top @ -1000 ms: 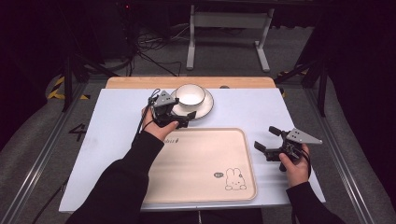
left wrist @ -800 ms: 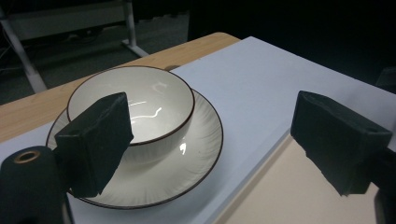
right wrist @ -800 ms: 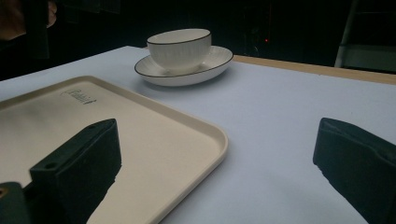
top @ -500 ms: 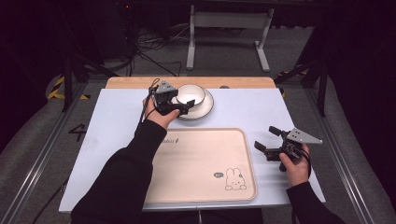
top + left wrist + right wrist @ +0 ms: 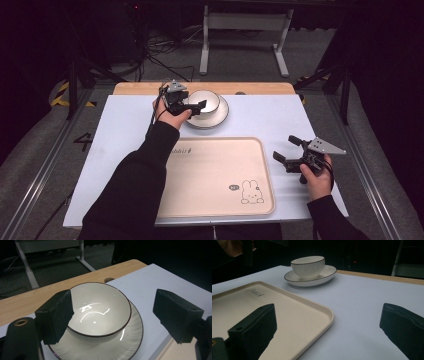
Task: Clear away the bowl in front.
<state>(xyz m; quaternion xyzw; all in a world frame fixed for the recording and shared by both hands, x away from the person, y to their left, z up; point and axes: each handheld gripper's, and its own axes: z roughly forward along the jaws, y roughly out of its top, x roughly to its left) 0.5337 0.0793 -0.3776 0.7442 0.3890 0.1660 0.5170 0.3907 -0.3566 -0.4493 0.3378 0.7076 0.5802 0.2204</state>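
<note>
Bowl (image 5: pixel 100 312) between open left tongs (image 5: pixel 113 320).

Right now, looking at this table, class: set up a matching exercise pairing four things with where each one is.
Things:
1. bowl
2. plate
3. tray
4. left gripper

Places:
A. on the white table, under the bowl
B. between the two hands, empty
C. on the plate
D. at the bowl's rim, jaws apart, having just been closing

Pairs: 1-C, 2-A, 3-B, 4-D
</note>
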